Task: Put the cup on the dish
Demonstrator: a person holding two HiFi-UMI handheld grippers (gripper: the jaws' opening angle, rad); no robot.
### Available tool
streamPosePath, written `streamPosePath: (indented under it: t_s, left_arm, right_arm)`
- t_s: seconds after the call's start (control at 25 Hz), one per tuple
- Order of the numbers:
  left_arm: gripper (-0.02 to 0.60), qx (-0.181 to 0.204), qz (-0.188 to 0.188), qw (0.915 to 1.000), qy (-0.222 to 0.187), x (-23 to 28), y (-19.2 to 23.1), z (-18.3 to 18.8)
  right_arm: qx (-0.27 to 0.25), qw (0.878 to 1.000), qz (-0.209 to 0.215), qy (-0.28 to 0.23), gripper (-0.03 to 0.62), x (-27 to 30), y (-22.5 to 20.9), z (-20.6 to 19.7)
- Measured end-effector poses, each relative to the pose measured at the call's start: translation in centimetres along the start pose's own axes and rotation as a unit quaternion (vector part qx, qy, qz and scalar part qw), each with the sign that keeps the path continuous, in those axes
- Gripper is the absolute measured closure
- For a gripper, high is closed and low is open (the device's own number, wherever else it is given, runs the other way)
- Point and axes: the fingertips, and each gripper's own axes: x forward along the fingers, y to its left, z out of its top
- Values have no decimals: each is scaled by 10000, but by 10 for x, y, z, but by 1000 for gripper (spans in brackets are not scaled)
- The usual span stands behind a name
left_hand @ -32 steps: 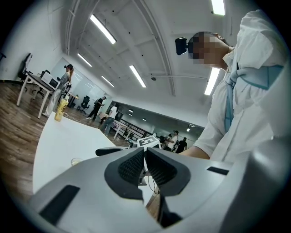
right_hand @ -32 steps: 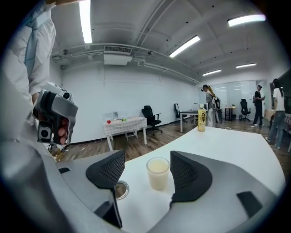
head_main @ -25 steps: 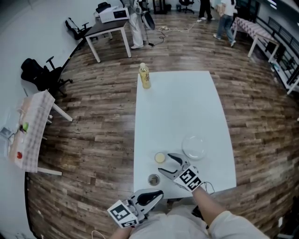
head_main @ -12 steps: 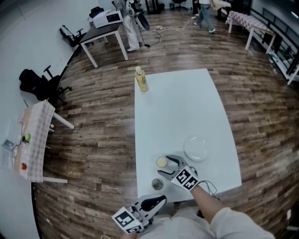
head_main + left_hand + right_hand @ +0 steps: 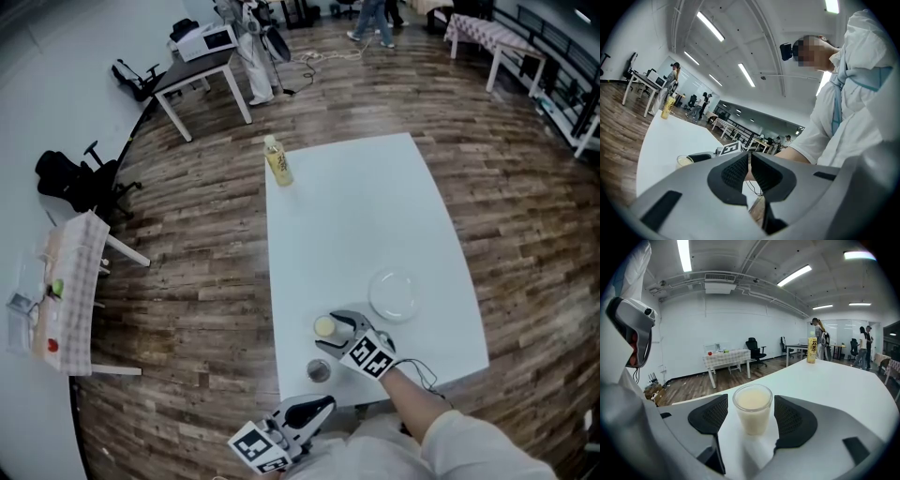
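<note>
**Desk:** Where's the cup?

**Me:** The cup (image 5: 753,408) stands upright on the white table (image 5: 375,216), close to the edge nearest me. It's a clear glass filled with something pale and creamy. It sits between the jaws of my right gripper (image 5: 327,332). Those jaws are spread wide, with a gap showing on each side of the glass, so neither pad touches it.

**Desk:** And the dish?

**Me:** The dish (image 5: 393,294) lies flat on the table near the cup, to its right and a little farther from me. The two are apart.

**Desk:** Your other side?

**Me:** My left gripper (image 5: 314,410) hangs off the table's near edge, close to my body. Its jaws are drawn in to a thin slit with nothing between them.

**Desk:** Anything else on the table?

**Me:** There's a small round dark-rimmed thing (image 5: 319,371) just on my side of the cup, by the edge. It's too small in the head view for me to say whether it's a lid or a second cup. A yellow bottle (image 5: 275,161) stands upright at the far left corner, well apart from everything else.
</note>
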Motion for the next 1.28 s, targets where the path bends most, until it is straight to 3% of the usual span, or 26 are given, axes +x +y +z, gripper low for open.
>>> streamPosePath:
  t_s: [0.28, 0.4, 1.28]
  left_arm:
    - [563, 4, 29, 10000, -25, 1, -4, 2]
    - [563, -20, 43, 10000, 17, -3, -3, -2]
    - [563, 23, 100, 9999, 19, -1, -5, -3]
  right_arm:
    - [-19, 10000, 4, -6, 272, 4, 0, 0]
    - [-30, 10000, -37, -24, 306, 4, -3, 3]
    - [132, 9999, -61, 37, 312, 0, -6, 2]
